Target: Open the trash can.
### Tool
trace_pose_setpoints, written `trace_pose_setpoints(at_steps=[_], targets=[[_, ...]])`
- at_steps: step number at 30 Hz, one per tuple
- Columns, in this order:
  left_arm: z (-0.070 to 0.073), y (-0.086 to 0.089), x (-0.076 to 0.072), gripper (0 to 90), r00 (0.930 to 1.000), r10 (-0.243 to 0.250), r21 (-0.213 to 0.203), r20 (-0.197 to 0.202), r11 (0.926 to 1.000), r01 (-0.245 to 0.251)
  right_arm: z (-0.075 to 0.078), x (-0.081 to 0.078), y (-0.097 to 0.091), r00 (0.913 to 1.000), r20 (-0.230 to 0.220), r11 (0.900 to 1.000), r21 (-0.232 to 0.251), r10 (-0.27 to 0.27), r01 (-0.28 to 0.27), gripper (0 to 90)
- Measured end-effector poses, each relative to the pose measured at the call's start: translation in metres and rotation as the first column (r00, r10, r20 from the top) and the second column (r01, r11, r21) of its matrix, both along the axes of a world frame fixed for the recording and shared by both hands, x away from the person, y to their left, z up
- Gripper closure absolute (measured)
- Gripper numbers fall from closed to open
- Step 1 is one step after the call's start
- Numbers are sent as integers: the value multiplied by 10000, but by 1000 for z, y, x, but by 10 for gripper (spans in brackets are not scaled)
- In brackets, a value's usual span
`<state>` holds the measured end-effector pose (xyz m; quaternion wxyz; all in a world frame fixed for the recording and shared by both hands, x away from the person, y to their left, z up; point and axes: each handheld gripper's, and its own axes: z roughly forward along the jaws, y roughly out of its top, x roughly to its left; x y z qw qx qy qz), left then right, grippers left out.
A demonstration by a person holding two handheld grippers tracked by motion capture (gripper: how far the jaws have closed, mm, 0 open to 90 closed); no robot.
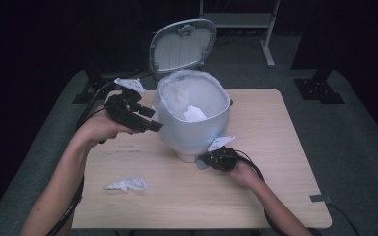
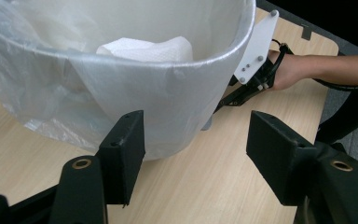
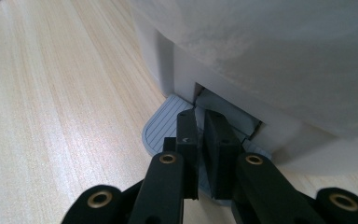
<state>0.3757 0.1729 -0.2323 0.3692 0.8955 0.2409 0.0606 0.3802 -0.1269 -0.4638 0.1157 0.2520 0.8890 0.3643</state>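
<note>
We see a white pedal bin point(image 1: 192, 123) near the centre of the wooden surface point(image 1: 256, 196), lid point(image 1: 183, 43) flipped up at 12 o'clock, a thin plastic liner point(image 2: 51, 107) draped over its rim. A crumpled tissue point(image 1: 195, 114) lies inside the bin; another tissue point(image 1: 127, 184) sits on the surface at approx. 7 o'clock from the bin, well apart from it.

Left claw point(image 1: 147, 120): raised off the surface at the bin's 9 o'clock, forearm angled up from the bottom-left, wrist bent so the tips point at the bin wall. In the left claw view its jaws stand wide apart w/ nothing between them, just beside the liner.

Right claw point(image 3: 204, 135): low, at the bin's base at approx. 5 o'clock, hand point(image 1: 243, 172) resting near the surface, forearm coming in from the bottom right. In the right claw view its jaws are pressed together and rest on the grey ribbed foot pedal point(image 3: 161, 128).
</note>
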Motion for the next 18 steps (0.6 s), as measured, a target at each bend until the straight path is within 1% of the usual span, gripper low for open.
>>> trace_pose_setpoints(at_steps=[5,6,8,12,14,17,18], targets=[[-7,5,-3,336,10000,-53,50,-13,10000,53,0,0,0,10000,-38,10000,11,3,-3,842],[-9,6,-4,330,10000,-6,-5,-48,10000,6,0,1,0,10000,-19,10000,3,19,-19,842],[-13,8,-4,326,9999,13,11,-99,10000,-13,0,0,0,10000,-47,10000,13,-1,1,842],[-22,14,-5,302,9994,215,-27,-261,9998,-215,0,1,0,10000,-12,10000,-29,-3,3,842],[-27,17,-5,297,9993,233,16,-292,9997,-233,0,1,0,10000,3,10000,-57,-2,2,842],[-33,21,-6,296,9990,327,-172,-320,9993,-333,0,1,0,10000,5,10000,-57,-24,24,842],[-34,22,-6,296,9989,347,-133,-305,9993,-351,0,1,0,10000,15,10000,-63,-12,12,842]])
